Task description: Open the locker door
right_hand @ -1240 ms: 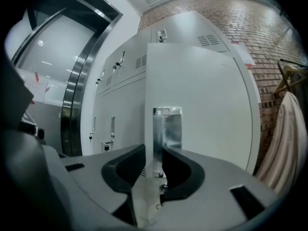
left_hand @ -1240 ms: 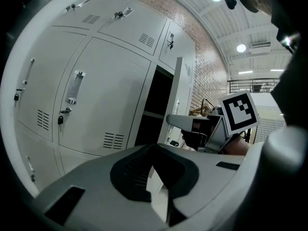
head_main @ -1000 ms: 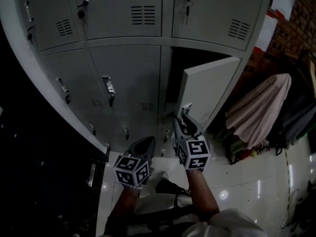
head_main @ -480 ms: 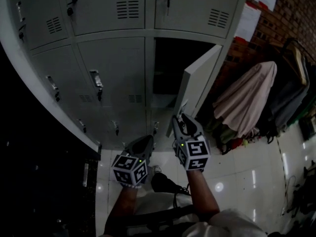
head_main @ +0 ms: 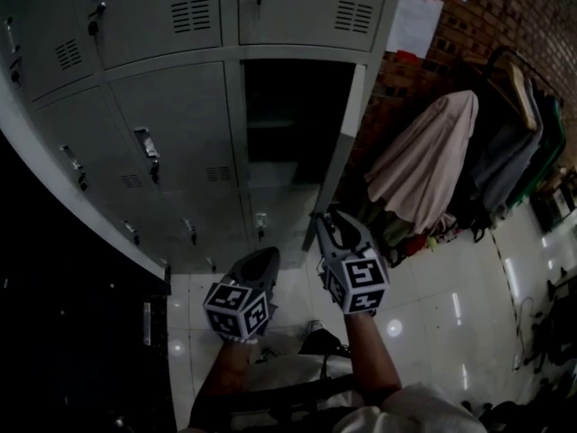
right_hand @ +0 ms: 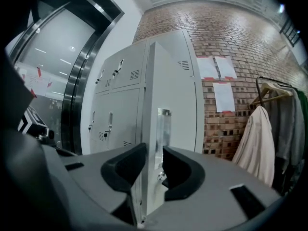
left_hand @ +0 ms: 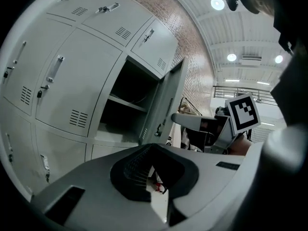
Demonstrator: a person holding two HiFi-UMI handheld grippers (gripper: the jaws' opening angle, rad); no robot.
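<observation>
Locker door (right_hand: 175,124), a thin sheet-metal leaf at the right end of the grey locker bank (head_main: 180,124), stands swung well out from its dark compartment. It is likely light, stiff and free on its hinges, and best taken by its free edge near the metal handle plate (right_hand: 163,121). The left gripper (head_main: 269,256) hangs nearly level with its jaws pressed together on nothing, while the right gripper (head_main: 325,219), also nearly level, has just been closing its jaws and seems to pinch that free edge.
</observation>
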